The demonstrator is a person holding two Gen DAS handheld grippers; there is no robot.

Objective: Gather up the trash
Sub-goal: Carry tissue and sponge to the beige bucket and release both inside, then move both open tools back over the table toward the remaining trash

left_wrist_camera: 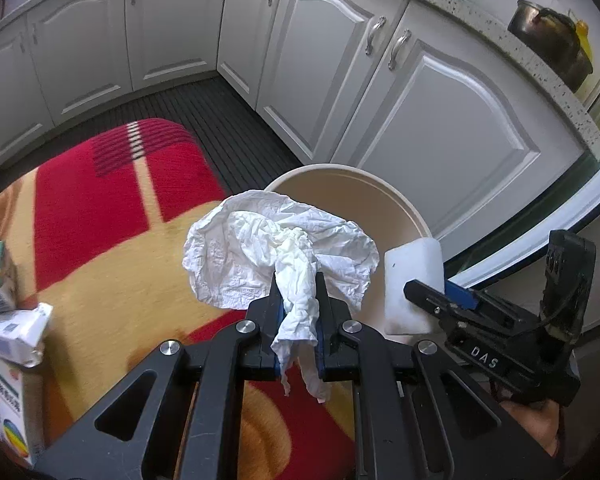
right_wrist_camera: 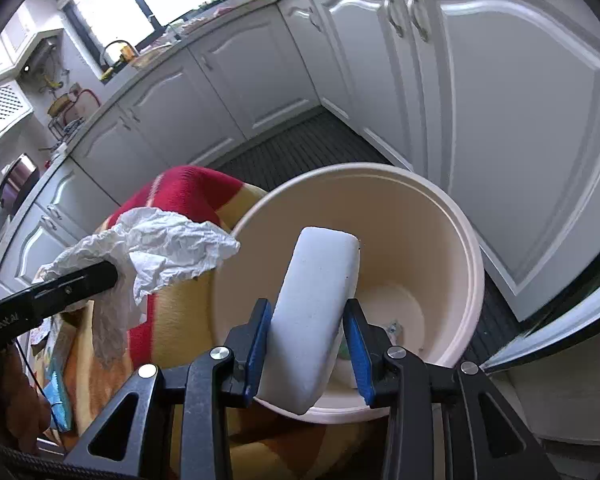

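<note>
My left gripper [left_wrist_camera: 298,284] is shut on a crumpled white tissue [left_wrist_camera: 276,248] and holds it in the air beside the rim of a cream round bin [left_wrist_camera: 388,200]. The tissue also shows in the right wrist view [right_wrist_camera: 160,248], left of the bin [right_wrist_camera: 440,240]. My right gripper [right_wrist_camera: 308,312] is shut on a white foam block [right_wrist_camera: 316,300] and holds it over the bin's mouth. The block shows in the left wrist view [left_wrist_camera: 414,280], with the right gripper [left_wrist_camera: 440,294] to its right. Small scraps lie at the bin's bottom [right_wrist_camera: 394,326].
A red and yellow patterned cloth [left_wrist_camera: 100,208] covers the surface under the grippers. Cardboard boxes [left_wrist_camera: 4,320] lie at its left edge. White cabinet doors [left_wrist_camera: 420,112] stand behind the bin. A dark slatted floor mat [left_wrist_camera: 220,120] runs along them.
</note>
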